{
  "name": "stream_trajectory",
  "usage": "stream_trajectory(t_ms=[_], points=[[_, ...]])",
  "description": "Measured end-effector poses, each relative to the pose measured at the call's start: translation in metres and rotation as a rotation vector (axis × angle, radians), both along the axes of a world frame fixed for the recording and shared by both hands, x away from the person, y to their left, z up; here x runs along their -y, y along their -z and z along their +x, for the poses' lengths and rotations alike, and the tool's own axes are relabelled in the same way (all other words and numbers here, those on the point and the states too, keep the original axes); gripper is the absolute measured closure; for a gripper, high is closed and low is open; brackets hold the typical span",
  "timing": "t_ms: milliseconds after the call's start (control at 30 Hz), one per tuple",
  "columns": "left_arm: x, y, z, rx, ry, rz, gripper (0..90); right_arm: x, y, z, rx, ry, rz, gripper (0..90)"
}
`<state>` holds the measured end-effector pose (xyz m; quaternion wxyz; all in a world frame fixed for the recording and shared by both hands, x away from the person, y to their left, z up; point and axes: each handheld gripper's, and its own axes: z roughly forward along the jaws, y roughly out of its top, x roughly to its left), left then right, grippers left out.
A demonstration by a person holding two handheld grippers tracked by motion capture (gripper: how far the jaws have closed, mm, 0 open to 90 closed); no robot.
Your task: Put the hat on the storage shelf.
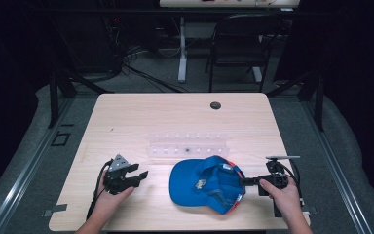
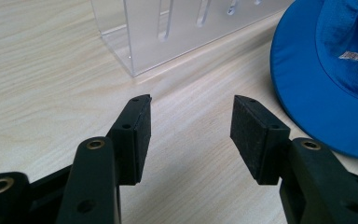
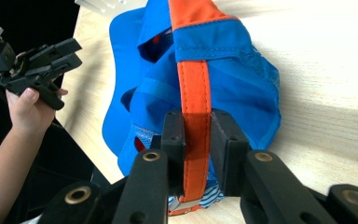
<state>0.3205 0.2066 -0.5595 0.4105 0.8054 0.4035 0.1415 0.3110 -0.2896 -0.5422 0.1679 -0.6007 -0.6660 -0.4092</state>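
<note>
R gripper [image 3: 196, 154]: my jaws clamped on the cap's orange strap [image 3: 195, 93], strap running up btwn the pads; seen from above, I'm at the cap's right edge, near the counter's front-right corner.
L gripper [image 2: 190, 126]: my jaws apart, nothing btwn them, just bare wood; hovering low over the counter, left of the cap, not touching it.
Cap [image 1: 207, 184]: blue w/ orange trim, lying open side up on the counter's front half, brim toward my L side, btwn my two grippers.
Strap end: can't tell if it's lifted off the wood or resting.
Rack [image 1: 189, 145]: clear acrylic, slotted, just behind the cap, mid-counter; near corner sits just ahead of my L jaws.
Counter [image 1: 141, 114]: light wood, round hole near the far edge.
Beyond: dark chair [image 1: 238, 41] on the floor past the counter.
</note>
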Motion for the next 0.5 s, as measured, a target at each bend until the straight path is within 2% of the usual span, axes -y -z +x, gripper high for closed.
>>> stream_trajectory(t_ms=[333, 433, 500], points=[[0.000, 0.000, 0.000, 0.000, 0.001, -0.004, 48.7, -0.004, -0.004, 0.004, -0.033, -0.039, -0.017, 78.1], [0.000, 0.000, 0.000, 0.001, 0.002, -0.004, 48.7, -0.003, -0.007, 0.005, -0.039, -0.041, -0.011, 78.2], [-0.001, 0.000, 0.000, -0.001, 0.002, -0.004, 48.7, -0.002, -0.011, 0.005, -0.041, -0.018, -0.011, 78.3]])
